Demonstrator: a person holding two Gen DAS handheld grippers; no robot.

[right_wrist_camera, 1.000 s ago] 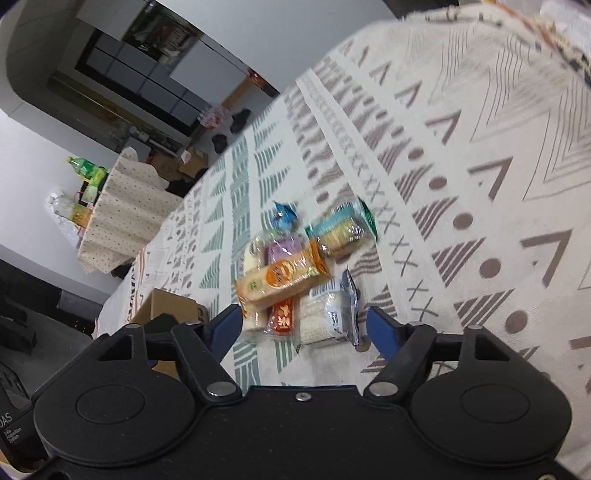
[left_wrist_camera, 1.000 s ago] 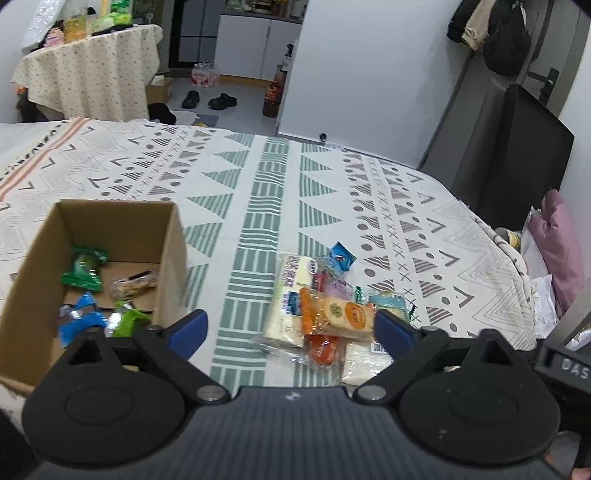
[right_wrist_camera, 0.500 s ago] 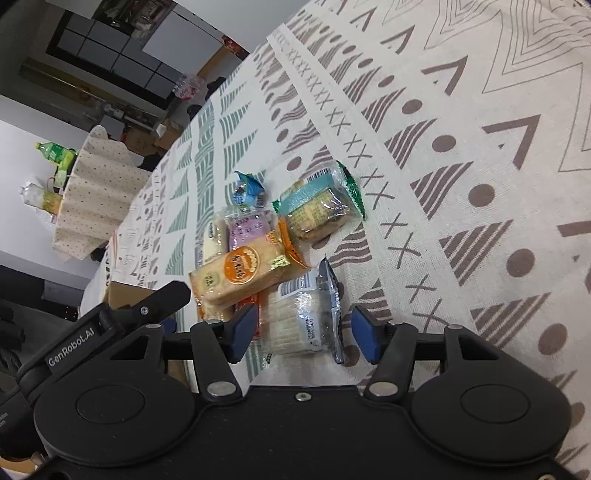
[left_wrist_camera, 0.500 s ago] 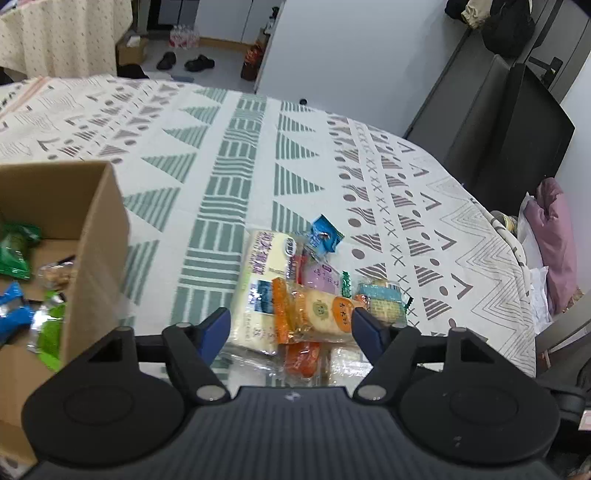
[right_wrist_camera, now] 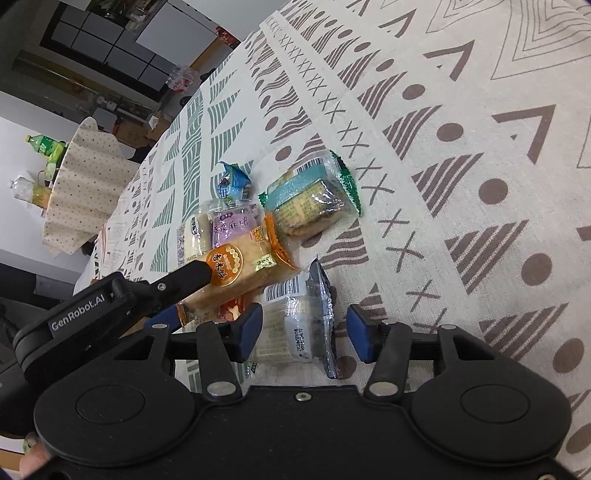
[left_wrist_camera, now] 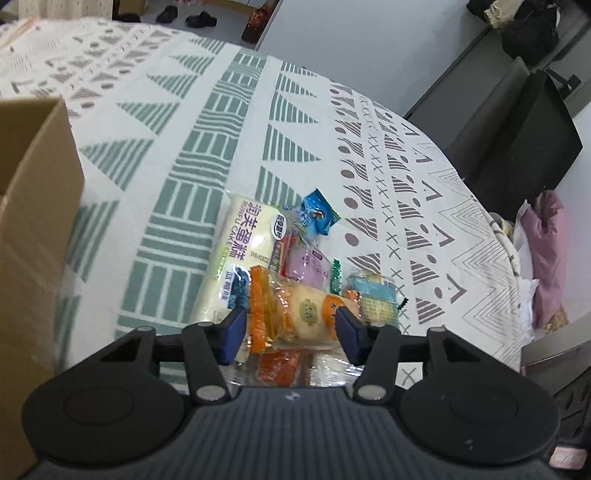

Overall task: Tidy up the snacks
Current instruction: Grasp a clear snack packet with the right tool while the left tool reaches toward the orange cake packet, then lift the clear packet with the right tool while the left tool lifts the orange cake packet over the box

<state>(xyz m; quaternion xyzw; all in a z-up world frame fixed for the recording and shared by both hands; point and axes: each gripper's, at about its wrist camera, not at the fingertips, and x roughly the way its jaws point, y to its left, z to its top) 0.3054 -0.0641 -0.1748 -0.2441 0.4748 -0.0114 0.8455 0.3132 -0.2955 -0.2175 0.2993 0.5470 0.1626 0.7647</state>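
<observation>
Snack pile on a patterned table (left_wrist_camera: 207, 122), seen from both grippers. The landmark is the orange rice-cracker pack (left_wrist_camera: 303, 314), lying on top of the pile.

The left gripper (left_wrist_camera: 290, 325) straddles the orange rice-cracker pack; its jaws have just been closing, and the blue pads stand at the pack's two ends, though whether they already press on it cannot be told. In the right wrist view one black finger of the left gripper (right_wrist_camera: 192, 275) lies against the pack's orange label.

The right gripper (right_wrist_camera: 304, 332) straddles a clear-wrapped white cake (right_wrist_camera: 291, 325) just beside the orange pack; its jaws have just been closing, with a gap visible at the outer pad, so the cake is not yet clamped.

Crowding the orange pack:
- a long cream cake pack (left_wrist_camera: 240, 251) touching it on the side toward the cardboard box (left_wrist_camera: 33, 229);
- a purple mochi pack (left_wrist_camera: 308, 266) partly under it;
- a blue candy wrapper (left_wrist_camera: 316, 216) beyond the purple pack;
- a teal-and-green biscuit pack (right_wrist_camera: 310, 203) just beside it;
- a red-orange pack (left_wrist_camera: 279, 363) beneath it.

The cardboard box stands well apart from the pile, at the table's edge.

The table wears a cream cloth with green and brown triangles, stripes and crosses. Beyond it: a second table with a dotted cloth (right_wrist_camera: 81, 184) carrying a green bottle (right_wrist_camera: 44, 146), shoes (left_wrist_camera: 199, 18) on the floor, and a pink cushion (left_wrist_camera: 550, 254).
</observation>
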